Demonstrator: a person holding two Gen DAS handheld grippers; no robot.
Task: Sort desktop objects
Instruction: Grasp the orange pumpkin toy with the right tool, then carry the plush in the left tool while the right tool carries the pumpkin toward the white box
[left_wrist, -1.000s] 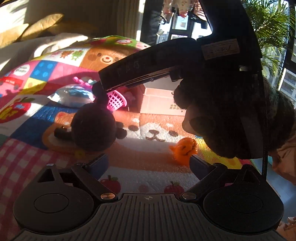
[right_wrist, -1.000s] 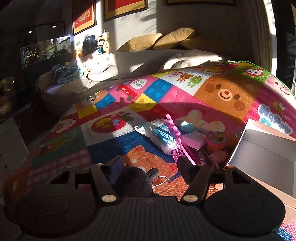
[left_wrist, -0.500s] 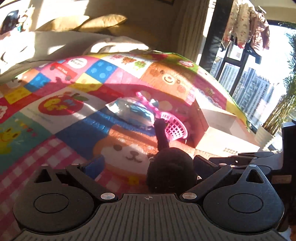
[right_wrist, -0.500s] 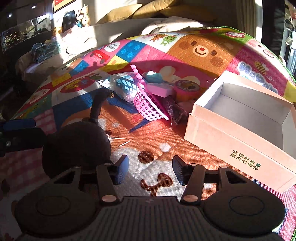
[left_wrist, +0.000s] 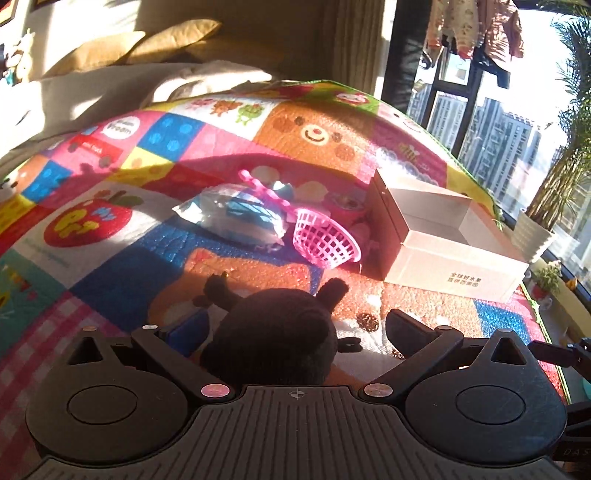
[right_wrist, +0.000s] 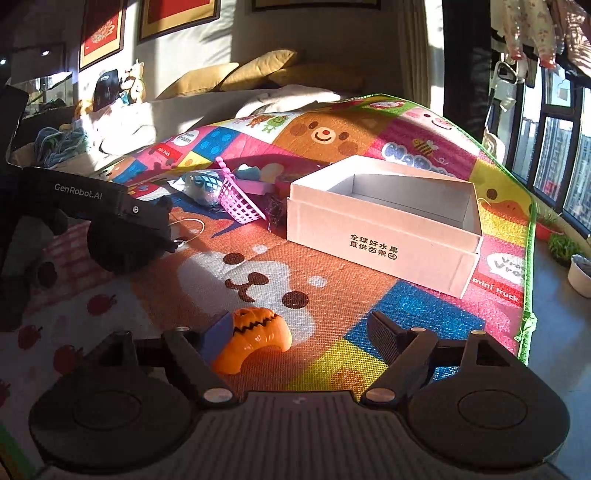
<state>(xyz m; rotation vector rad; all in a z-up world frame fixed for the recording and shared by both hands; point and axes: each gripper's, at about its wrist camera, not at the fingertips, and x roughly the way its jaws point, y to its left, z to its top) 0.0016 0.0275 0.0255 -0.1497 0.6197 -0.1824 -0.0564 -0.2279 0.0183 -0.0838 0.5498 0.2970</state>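
I read left gripper (left_wrist: 295, 326) fingers fully spread around the dark plush toy (left_wrist: 273, 336) without pressing it, right gripper (right_wrist: 295, 332) fingers opening, orange pumpkin toy (right_wrist: 255, 338) touching the left finger, white box (right_wrist: 384, 225) beyond.

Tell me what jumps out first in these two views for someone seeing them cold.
A dark plush toy sits between the left gripper's wide-open fingers, on a loud patchwork play mat. An orange pumpkin toy lies against the left finger of the right gripper, whose fingers are opening. Beyond stands an open white box.
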